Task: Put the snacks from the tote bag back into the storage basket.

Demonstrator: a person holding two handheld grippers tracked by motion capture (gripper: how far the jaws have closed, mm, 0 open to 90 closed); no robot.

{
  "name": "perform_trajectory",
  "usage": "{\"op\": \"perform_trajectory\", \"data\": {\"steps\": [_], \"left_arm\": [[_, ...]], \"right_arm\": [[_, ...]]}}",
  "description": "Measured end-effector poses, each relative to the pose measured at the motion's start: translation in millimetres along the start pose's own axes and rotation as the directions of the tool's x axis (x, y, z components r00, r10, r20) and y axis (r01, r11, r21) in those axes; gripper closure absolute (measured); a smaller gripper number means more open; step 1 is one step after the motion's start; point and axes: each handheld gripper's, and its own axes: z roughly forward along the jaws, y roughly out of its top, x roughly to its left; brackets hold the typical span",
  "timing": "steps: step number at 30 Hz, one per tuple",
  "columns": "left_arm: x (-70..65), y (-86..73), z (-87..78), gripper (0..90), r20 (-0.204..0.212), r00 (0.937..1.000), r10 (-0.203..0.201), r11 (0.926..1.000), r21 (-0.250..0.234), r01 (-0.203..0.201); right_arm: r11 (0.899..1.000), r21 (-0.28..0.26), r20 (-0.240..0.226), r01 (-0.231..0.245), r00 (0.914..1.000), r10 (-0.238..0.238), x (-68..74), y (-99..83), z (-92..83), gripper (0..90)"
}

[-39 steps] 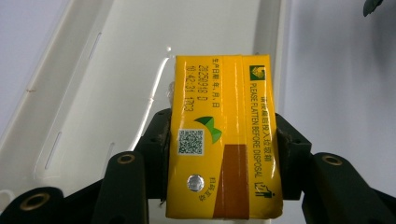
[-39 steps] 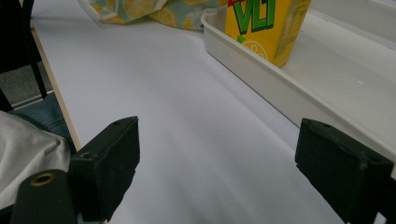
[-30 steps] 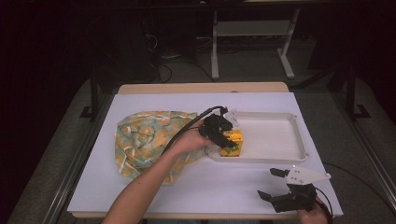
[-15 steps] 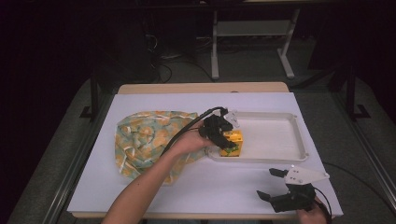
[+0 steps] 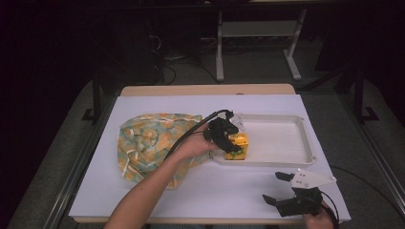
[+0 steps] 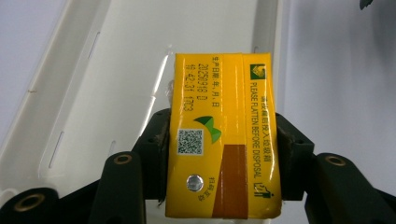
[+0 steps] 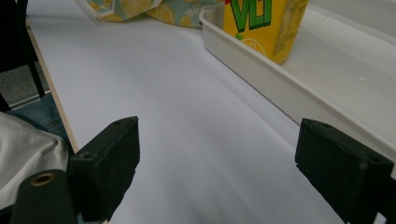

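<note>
A yellow drink carton (image 5: 240, 144) stands upright in the near left corner of the white tray (image 5: 309, 149). My left gripper (image 5: 233, 141) reaches over it from the left. In the left gripper view the carton (image 6: 224, 140) sits between the two black jaws, whose pads lie against its sides; the jaws have just been opening a little. My left gripper (image 6: 222, 156) points down into the tray (image 6: 70, 70). My right gripper (image 5: 273, 187) rests near the table's front right corner, open with nothing between its fingers. In the right gripper view, my right gripper (image 7: 217, 158) faces the carton (image 7: 261, 23) and the tray wall (image 7: 261, 79).
A crumpled cloth bag with a lemon print (image 5: 153, 143) lies left of the tray on the white tabletop (image 5: 200, 191); its edge (image 7: 140, 7) is seen in the right gripper view. The rest of the tray holds nothing. The table's front edge (image 7: 46, 84) runs close to my right gripper.
None of note: both hands and the carton stay where they were.
</note>
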Motion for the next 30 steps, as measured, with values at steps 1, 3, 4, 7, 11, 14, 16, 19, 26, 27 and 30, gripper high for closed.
{"op": "perform_trajectory", "data": {"steps": [1,3,4,7,11,14,16,19,26,27,30], "left_arm": [[-0.1,0.0,-0.2,47.2,0.000,1.0000,-0.001,1.0000,0.001,0.001],[-0.1,0.1,-0.3,46.1,0.004,1.0000,-0.003,1.0000,0.001,0.003],[-0.5,0.1,-0.3,45.4,0.004,1.0000,-0.004,1.0000,0.002,0.004],[-0.4,0.3,-1.0,44.7,0.007,1.0000,-0.002,1.0000,0.001,0.002],[-0.3,0.5,-1.7,42.2,0.009,0.9999,-0.005,1.0000,-0.004,0.005],[-1.5,0.7,-2.5,41.2,0.005,1.0000,-0.008,0.9999,-0.008,0.008],[-1.2,0.6,-3.1,40.6,0.003,0.9999,-0.011,0.9999,-0.011,0.011],[-0.2,0.0,-4.2,39.2,0.008,0.9999,-0.014,0.9999,-0.007,0.014],[-0.1,-1.9,-12.6,35.1,-0.015,0.9996,-0.022,0.9995,-0.022,0.021],[-0.5,-2.0,-13.5,35.1,-0.018,0.9995,-0.025,0.9994,-0.026,0.025],[-0.1,-3.0,-17.7,35.1,-0.024,0.9994,-0.024,0.9994,-0.027,0.023]], "right_arm": [[1.000,0.002,0.000,-0.004,1.0000,0.004,0.3,0.0,0.2,13.4],[1.000,0.005,0.000,-0.003,1.0000,0.003,0.3,0.1,0.6,13.4],[1.000,0.005,0.001,-0.002,1.0000,0.002,0.3,0.1,0.8,13.4],[1.000,0.006,0.002,-0.002,1.0000,0.002,0.1,-0.2,0.5,13.4],[1.000,0.003,0.007,-0.007,1.0000,0.007,-0.9,-0.8,-0.5,13.4],[1.000,0.004,0.008,-0.006,1.0000,0.006,-0.9,-0.9,-0.5,13.4],[1.000,0.004,0.007,-0.006,1.0000,0.006,-0.9,-0.8,-0.4,13.4],[1.000,0.005,0.007,-0.005,1.0000,0.005,-0.7,-0.8,-0.3,13.4],[1.000,0.006,0.006,-0.003,1.0000,0.003,-0.9,-0.7,0.1,13.4],[1.000,0.006,0.007,-0.003,1.0000,0.003,-0.8,-0.7,0.1,13.4],[1.000,0.006,0.010,-0.004,0.9999,0.004,-0.9,-0.7,-0.3,13.4]]}}
